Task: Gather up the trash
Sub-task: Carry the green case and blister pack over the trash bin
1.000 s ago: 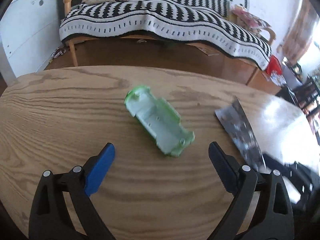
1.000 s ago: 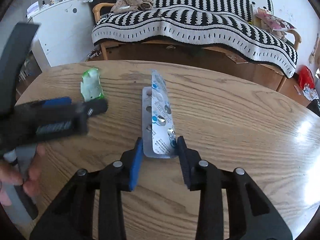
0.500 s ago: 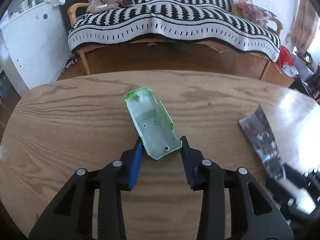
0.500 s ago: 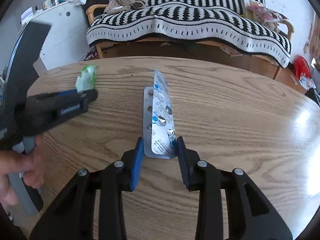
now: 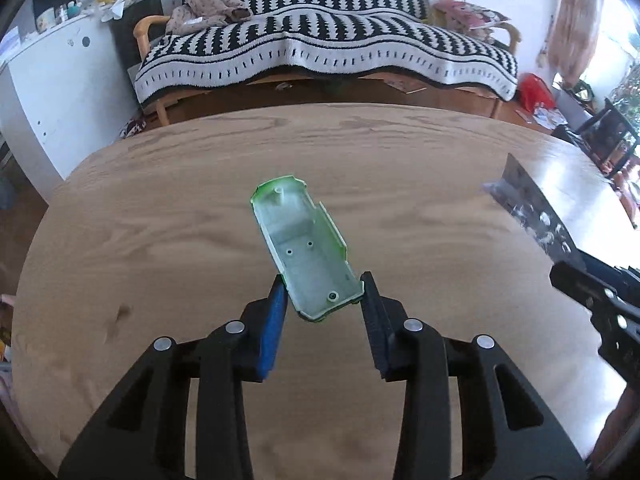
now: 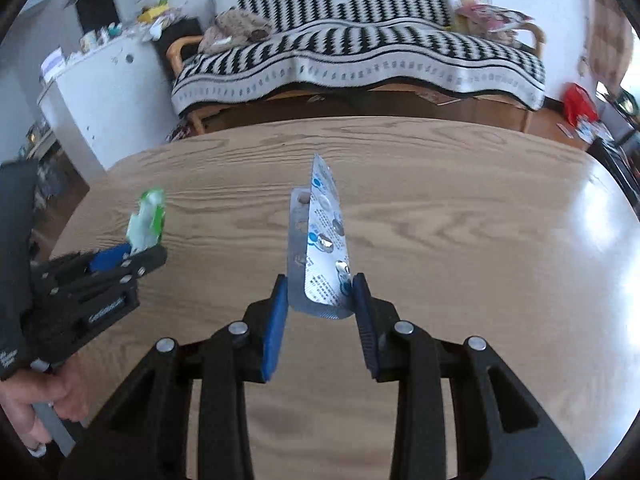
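My left gripper (image 5: 322, 294) is shut on the near end of a green and white plastic shell (image 5: 304, 244) and holds it above the wooden table (image 5: 160, 240). My right gripper (image 6: 320, 294) is shut on the near end of silver pill blister packs (image 6: 320, 240), lifted off the table (image 6: 460, 240). In the right wrist view the left gripper (image 6: 120, 264) with the green shell (image 6: 148, 220) is at the left. In the left wrist view the blister packs (image 5: 532, 216) and the right gripper's body show at the right.
A bench with a black and white striped blanket (image 5: 328, 52) stands beyond the table's far edge. A white cabinet (image 5: 52, 88) is at the left. A red bag (image 5: 536, 90) lies on the floor at the right.
My left gripper moved up to the green shell, shut on its near end, and lifted it off the table. My right gripper kept hold of the blister packs and rose slightly.
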{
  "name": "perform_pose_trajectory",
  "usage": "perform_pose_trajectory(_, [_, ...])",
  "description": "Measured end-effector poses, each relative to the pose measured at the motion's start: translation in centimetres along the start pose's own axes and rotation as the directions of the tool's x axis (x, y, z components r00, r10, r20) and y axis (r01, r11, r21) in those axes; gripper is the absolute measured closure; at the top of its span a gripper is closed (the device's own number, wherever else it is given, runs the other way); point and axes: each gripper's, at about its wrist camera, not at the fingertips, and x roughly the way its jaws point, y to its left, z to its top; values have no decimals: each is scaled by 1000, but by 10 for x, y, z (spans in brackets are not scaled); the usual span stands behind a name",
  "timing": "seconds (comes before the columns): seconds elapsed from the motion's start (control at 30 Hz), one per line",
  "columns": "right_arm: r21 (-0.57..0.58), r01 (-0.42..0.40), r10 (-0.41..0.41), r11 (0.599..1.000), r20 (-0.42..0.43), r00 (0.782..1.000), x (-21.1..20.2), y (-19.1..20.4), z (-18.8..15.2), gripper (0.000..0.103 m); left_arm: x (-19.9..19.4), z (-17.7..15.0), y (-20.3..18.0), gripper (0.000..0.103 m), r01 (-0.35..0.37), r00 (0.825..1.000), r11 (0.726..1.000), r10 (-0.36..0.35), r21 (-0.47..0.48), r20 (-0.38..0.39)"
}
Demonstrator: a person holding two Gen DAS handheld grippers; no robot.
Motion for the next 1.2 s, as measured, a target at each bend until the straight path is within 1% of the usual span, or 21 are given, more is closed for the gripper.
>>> perform_pose_trajectory(0.07, [17, 19, -19, 1000, 4, 1000, -18, 2, -18, 70, -15, -12, 0, 67, 19, 1000, 1000, -19, -9, 6])
perform_pose_trajectory(0.13, [15, 35, -35, 999, 9, 999, -28, 5, -29, 70, -33, -30, -3, 67, 20, 1000, 1000, -20, -3, 23])
perform_pose_trajectory(0.33, [34, 52, -52, 998, 15, 999, -50, 8, -59, 70, -56, -64, -12, 67, 30, 999, 1000, -30, 0, 37])
perform_pose_trajectory(0.5, [40, 71, -73, 997, 33, 997, -60, 11, -69, 70, -63, -76, -22, 67, 46, 998, 999, -48, 25, 44])
perform_pose_trajectory(0.67, [79, 82, -86, 993, 47, 995, -65, 3, -72, 70, -61, -73, -34, 67, 60, 997, 997, -61, 39, 39])
perform_pose_trajectory(0.83, [136, 109, -122, 985, 96, 988, -84, -16, -74, 70, -67, -65, -59, 67, 99, 994, 994, -101, 44, 45])
perform_pose_trajectory(0.9, [182, 131, -156, 974, 125, 980, -97, -30, -78, 70, -70, -63, -72, 67, 121, 991, 991, -124, 57, 49])
perform_pose_trajectory(0.97, [222, 137, -171, 965, 139, 975, -107, -42, -81, 70, -74, -60, -92, 66, 159, 985, 984, -164, 81, 56])
perform_pose_trajectory(1.03, [264, 140, -188, 954, 169, 968, -128, -58, -84, 70, -77, -58, -112, 66, 187, 979, 976, -195, 111, 64])
perform_pose_trajectory(1.1, [304, 143, -209, 942, 195, 958, -150, -76, -88, 70, -81, -58, -135, 66, 229, 969, 963, -239, 141, 63])
perform_pose_trajectory(1.2, [379, 174, -267, 909, 209, 941, -191, -113, -100, 70, -88, -61, -162, 66, 268, 957, 945, -284, 186, 64])
